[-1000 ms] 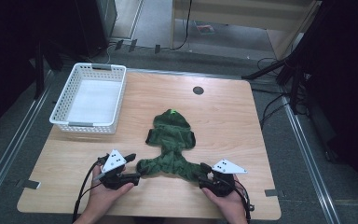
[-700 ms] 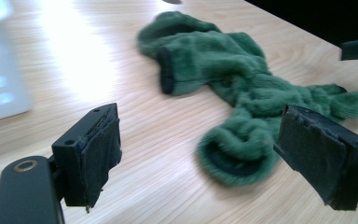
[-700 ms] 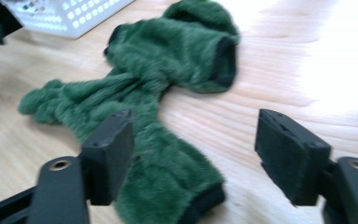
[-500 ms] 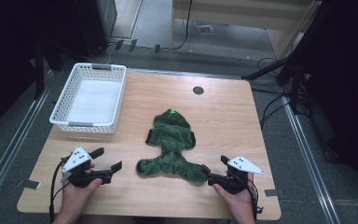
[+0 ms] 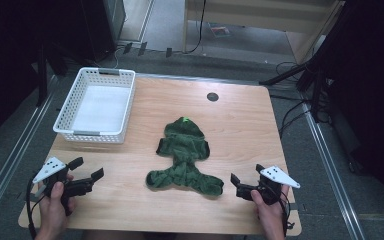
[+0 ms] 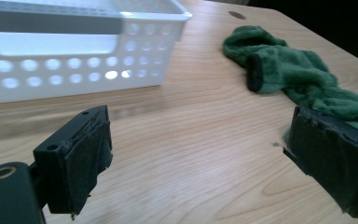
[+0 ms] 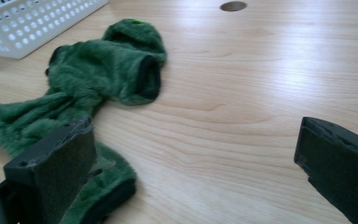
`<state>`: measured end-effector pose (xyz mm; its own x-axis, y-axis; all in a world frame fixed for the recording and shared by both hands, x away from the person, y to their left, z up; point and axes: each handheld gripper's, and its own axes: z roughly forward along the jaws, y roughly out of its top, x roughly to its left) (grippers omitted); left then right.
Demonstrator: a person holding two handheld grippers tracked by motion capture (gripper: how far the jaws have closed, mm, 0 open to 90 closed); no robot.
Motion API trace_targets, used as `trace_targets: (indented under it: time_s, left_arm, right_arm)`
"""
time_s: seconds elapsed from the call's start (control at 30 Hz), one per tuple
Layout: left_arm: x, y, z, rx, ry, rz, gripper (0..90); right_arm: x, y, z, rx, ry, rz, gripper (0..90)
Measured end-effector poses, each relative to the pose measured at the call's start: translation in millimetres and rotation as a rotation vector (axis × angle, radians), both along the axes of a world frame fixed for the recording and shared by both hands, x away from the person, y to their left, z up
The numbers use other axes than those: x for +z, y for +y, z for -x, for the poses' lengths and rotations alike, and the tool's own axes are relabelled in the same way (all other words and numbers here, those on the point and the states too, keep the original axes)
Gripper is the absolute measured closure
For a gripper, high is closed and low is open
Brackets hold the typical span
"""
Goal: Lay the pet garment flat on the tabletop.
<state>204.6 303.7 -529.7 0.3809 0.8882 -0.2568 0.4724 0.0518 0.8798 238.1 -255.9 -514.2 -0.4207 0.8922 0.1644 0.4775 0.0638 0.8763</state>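
Judging by the layout, the step in hand was taking up the green fleece garment (image 5: 185,160) that lay crumpled on the bench (image 5: 240,130), just in front of the white basket (image 5: 98,104) and apart from it. You would have done best to bring each claw in low and level from its own side and to pinch a full fold of pile, not a loose edge, before lifting both together. The left claw (image 5: 86,176) stood wide open, its jaws having just been opening; nothing lay between them, and it hovered well to the left of the garment. The right claw (image 5: 236,186) was likewise spread to its widest, its jaws having just been opening. In the right gripper view the garment's lower hem (image 7: 107,186) lay beside one jaw, but I could not tell whether it touched; neither pad pressed on it.
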Motion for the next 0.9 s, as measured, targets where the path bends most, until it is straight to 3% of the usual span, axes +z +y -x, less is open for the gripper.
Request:
trace_targets:
  time_s: [0.13, 0.2, 0.53, 0.7, 0.8, 0.9]
  left_arm:
    - [-1.6, 14.7, 1.5, 0.009, 0.015, 0.013, 0.8]
    - [-2.4, 21.4, 2.9, 0.031, 0.016, 0.009, 0.8]
    - [-10.5, 69.2, 7.1, 0.149, 0.045, 0.012, 0.0]
    - [-12.2, 83.0, 8.7, 0.189, 0.051, 0.015, 0.0]
    - [-13.5, 91.7, 10.5, 0.211, 0.054, -0.003, 0.0]
    - [-16.8, 98.4, 11.6, 0.241, 0.060, -0.059, 0.0]
  right_arm:
    - [-1.1, -8.8, -1.5, -0.024, -0.003, 0.009, 0.0]
    - [-4.1, -17.3, -3.5, -0.051, -0.006, 0.045, 0.0]
    - [-10.0, -53.9, -7.0, -0.133, 0.006, 0.031, 0.0]
    - [-14.4, -69.8, -7.0, -0.164, 0.015, 0.031, 0.0]
    - [-18.8, -81.8, -6.8, -0.188, 0.026, 0.027, 0.0]
    - [-24.4, -91.8, -5.8, -0.214, 0.049, 0.022, 0.0]
